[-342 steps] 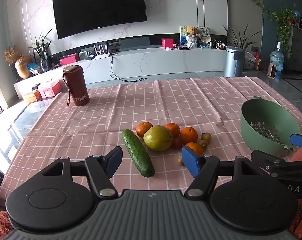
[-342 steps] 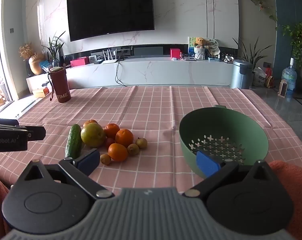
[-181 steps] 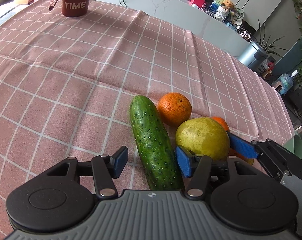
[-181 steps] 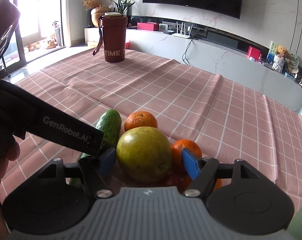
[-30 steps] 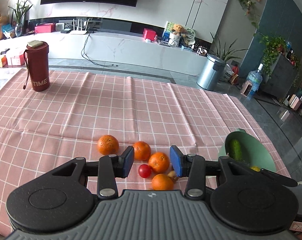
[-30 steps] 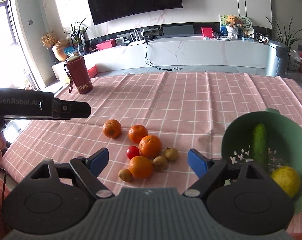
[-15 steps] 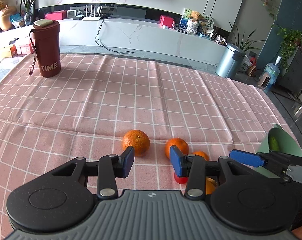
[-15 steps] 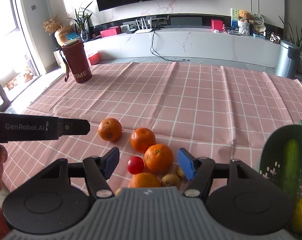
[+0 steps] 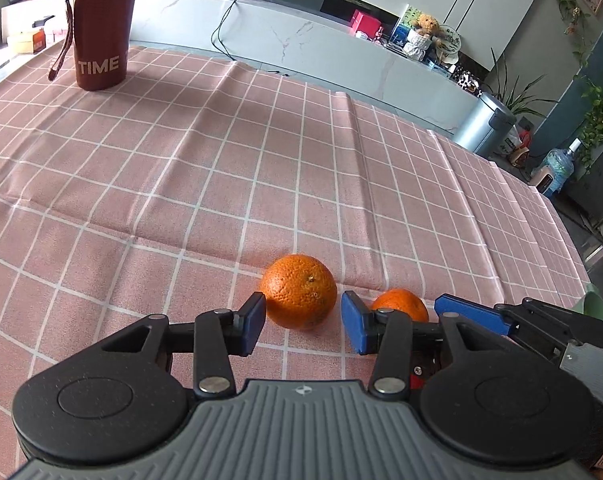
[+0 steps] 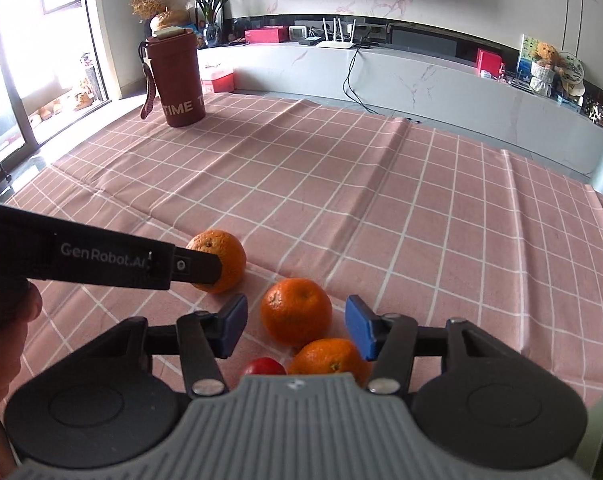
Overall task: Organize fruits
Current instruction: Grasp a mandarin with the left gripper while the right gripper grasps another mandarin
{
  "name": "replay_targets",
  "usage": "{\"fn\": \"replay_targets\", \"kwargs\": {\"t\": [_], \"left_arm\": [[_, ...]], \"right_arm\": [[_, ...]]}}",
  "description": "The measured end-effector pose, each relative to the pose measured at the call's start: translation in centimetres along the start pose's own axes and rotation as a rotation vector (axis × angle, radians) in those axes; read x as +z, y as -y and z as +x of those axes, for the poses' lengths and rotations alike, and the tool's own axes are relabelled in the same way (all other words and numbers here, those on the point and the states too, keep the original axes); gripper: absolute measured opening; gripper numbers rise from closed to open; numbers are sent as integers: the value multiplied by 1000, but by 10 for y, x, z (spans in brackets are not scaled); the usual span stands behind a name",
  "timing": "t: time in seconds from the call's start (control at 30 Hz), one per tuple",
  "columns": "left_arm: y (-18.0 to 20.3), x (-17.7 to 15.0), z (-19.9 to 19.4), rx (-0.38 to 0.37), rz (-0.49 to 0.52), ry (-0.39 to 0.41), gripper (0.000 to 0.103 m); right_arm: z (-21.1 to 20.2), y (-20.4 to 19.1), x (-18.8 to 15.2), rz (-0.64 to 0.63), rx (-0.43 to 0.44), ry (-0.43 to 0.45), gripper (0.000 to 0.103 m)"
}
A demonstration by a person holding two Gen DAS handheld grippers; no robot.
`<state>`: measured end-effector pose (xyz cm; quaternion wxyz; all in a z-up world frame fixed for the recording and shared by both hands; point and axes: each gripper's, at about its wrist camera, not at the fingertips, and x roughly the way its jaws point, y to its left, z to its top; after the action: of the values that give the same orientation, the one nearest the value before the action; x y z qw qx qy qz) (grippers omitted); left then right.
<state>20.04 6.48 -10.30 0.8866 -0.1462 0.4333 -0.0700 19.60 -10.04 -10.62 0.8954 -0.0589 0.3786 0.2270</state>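
Several oranges and a small red tomato (image 10: pixel 263 366) lie on the pink checked tablecloth (image 9: pixel 181 184). The leftmost orange (image 9: pixel 299 290) sits just ahead of my left gripper (image 9: pixel 303 326), level with the gap between its blue pads. Those jaws are opening and neither pad touches the fruit. My right gripper (image 10: pixel 295 332) straddles a second orange (image 10: pixel 295 312). Its jaws are closing, with a gap still showing on both sides. A third orange (image 10: pixel 329 358) lies right under that gripper. In the right wrist view the left gripper's finger crosses the leftmost orange (image 10: pixel 229 256).
A dark red TIME cup (image 9: pixel 101 28) with a strap stands at the far left of the table. The green bowl's rim (image 9: pixel 597 305) shows at the right edge. A hand (image 10: pixel 5 312) holds the left gripper. A low cabinet and a TV lie beyond the table.
Both grippers have sunk and moved in on the oranges, which now fill the gaps between the pads. The right jaws have narrowed a lot. The left jaws have widened slightly.
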Motion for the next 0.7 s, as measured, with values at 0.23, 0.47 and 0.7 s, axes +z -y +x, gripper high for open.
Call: {"fn": "replay_targets", "kwargs": {"t": [0.23, 0.47, 0.7], "left_arm": [[4, 1, 10, 18, 27, 0, 56], [9, 0, 16, 35, 69, -9, 57], [7, -1, 16, 27, 67, -6, 52]], "right_arm": [[16, 2, -1, -3, 16, -24, 48], [21, 2, -2, -6, 18, -24, 41], [19, 1, -4, -26, 12, -12, 40]]}}
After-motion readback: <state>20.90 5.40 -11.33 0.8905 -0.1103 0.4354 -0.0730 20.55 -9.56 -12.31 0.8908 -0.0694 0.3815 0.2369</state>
